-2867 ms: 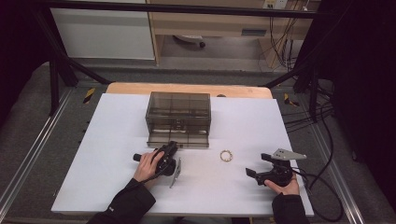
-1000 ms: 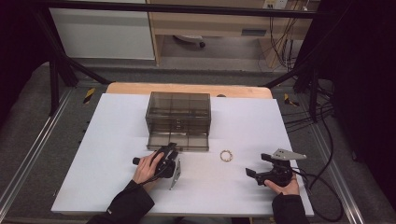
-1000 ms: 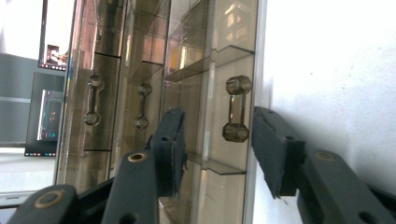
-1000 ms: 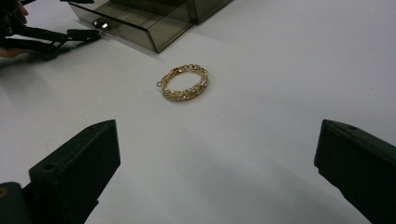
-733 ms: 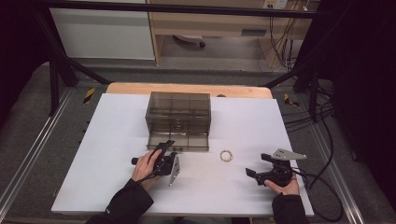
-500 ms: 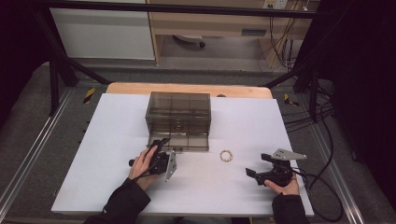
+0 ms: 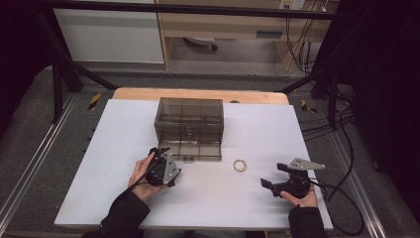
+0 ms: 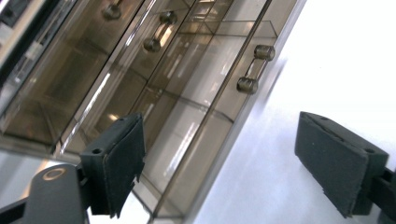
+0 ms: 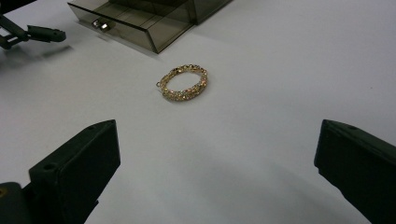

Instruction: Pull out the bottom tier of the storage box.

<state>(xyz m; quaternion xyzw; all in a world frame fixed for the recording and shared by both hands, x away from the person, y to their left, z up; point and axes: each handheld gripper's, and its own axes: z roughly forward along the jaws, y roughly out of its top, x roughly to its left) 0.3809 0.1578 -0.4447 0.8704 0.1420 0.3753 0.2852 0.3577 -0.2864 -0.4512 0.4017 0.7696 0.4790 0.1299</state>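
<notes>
A smoked clear drawer box [image 7: 188, 116] stands mid-table with its bottom drawer [image 7: 197, 150] pulled out. In the left gripper view that drawer's front [image 8: 219, 121] and its bar handle [image 8: 254, 67] lie just beyond the jaws. My left gripper [image 7: 161, 151] [image 8: 229, 168] sits at the drawer's front left corner. Its jaws have just been opening and now stand open, with nothing between the pads. A gold beaded bracelet [image 7: 240, 165] [image 9: 183, 83] lies on the white table right of the drawer. My right gripper [image 7: 271, 174] [image 9: 215, 172] is open, low over the table, facing the bracelet from a short way off.
The white tabletop [image 7: 124, 134] ends in a wooden strip [image 7: 198, 94] at the back and metal rails at the sides. A black cable [image 7: 341, 198] trails off the right gripper over the table's right edge. The left gripper's tip [image 9: 35, 32] shows at the right gripper view's top left.
The left hand has drawn its gripper a little to the left and back from the drawer's front. The right gripper and the bracelet have kept still.
</notes>
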